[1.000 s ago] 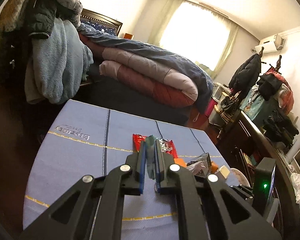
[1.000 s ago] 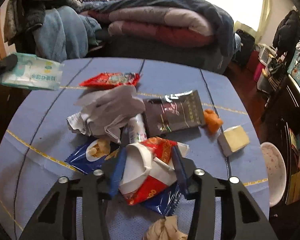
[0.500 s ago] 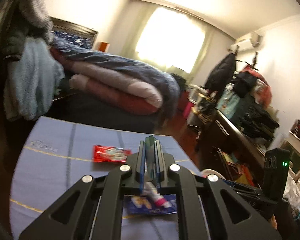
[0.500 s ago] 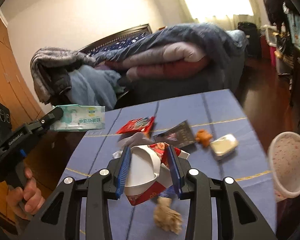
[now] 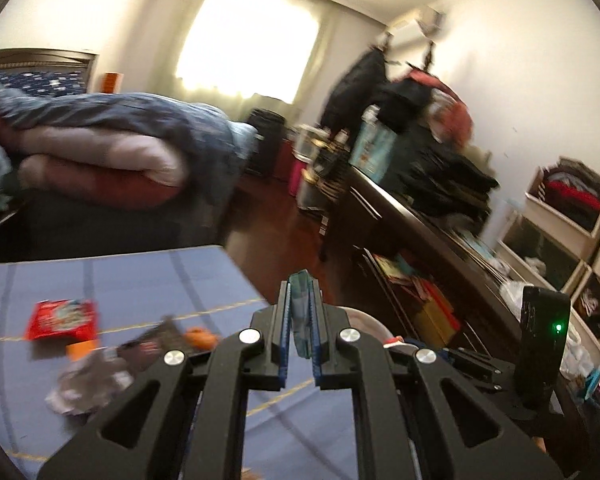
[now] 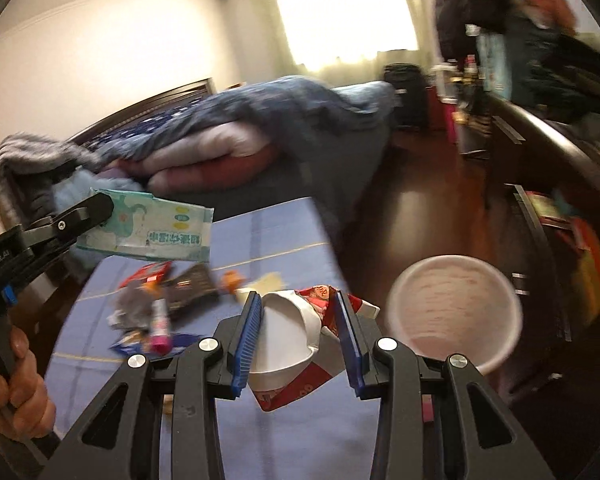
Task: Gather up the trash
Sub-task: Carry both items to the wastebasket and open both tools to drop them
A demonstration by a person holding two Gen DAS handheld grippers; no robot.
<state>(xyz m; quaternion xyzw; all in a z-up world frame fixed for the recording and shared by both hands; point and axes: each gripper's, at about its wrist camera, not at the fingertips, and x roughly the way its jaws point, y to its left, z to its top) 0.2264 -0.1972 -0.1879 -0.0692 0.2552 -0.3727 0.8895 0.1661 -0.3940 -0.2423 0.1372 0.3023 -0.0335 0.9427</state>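
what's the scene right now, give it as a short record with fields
left tongs: shut on a pale green wipes pack, held above the table
right tongs: shut on a crushed white cup and red wrapper
bin: white, round, open top, on the floor right of the table
table: blue cloth with loose wrappers left on it
image quality: blurred

I see a glossy plastic tissue pack (image 6: 148,232) and a shiny crumpled red-and-white wrapper (image 6: 300,344). The table (image 5: 140,280) wears matt blue woven cloth. The bin (image 6: 452,312) looks smooth, pale plastic. My grippers' fingers (image 6: 248,344) carry ribbed blue pads on matt black plastic with bright metal screws.
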